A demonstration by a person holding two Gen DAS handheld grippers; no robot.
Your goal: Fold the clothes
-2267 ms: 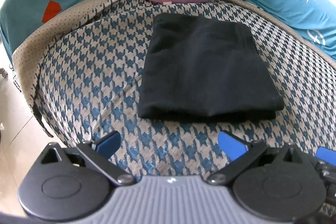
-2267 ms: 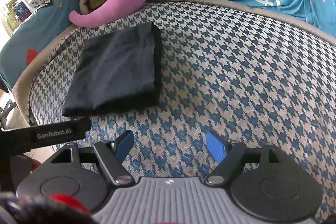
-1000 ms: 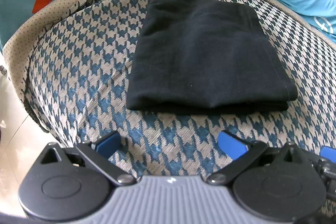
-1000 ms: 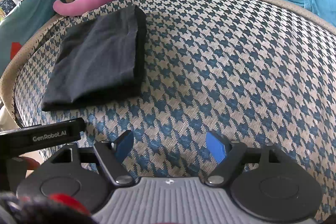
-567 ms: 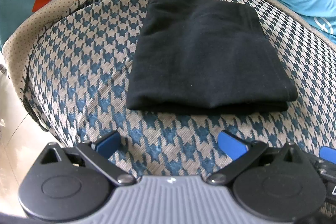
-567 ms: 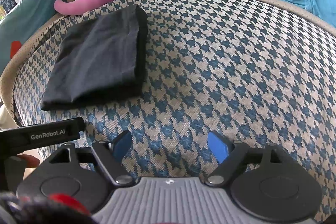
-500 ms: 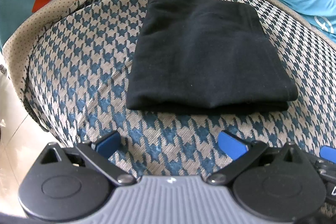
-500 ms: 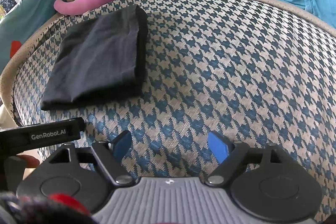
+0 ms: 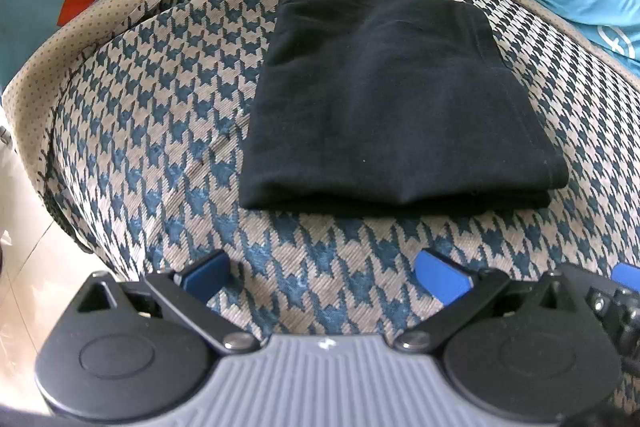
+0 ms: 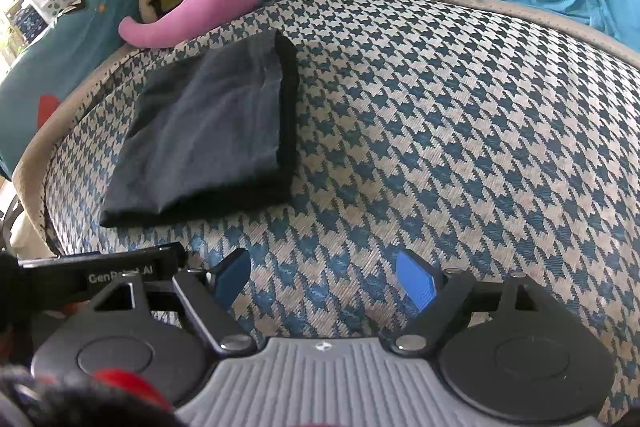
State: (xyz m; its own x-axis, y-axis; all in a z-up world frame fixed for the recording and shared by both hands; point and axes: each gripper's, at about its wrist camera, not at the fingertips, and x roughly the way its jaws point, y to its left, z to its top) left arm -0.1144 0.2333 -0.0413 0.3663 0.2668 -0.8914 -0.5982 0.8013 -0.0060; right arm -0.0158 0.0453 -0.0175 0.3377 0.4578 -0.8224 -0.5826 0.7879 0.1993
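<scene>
Black garment [image 9: 384, 107] lying folded flat on houndstooth cushion [image 9: 160, 131] at 12 o'clock of left hand-held gripper [image 9: 322, 273]; left and right hand-held gripper [image 10: 324, 281] wide open, empty; folding apparently finished, or re-fold pending.

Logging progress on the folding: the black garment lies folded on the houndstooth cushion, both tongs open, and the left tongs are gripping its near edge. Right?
Not quite. The left tongs grip nothing: in the left wrist view they sit open, short of the near edge of the black garment, with bare houndstooth cushion between. The rest holds: the garment lies folded and the right tongs are open too.
</scene>
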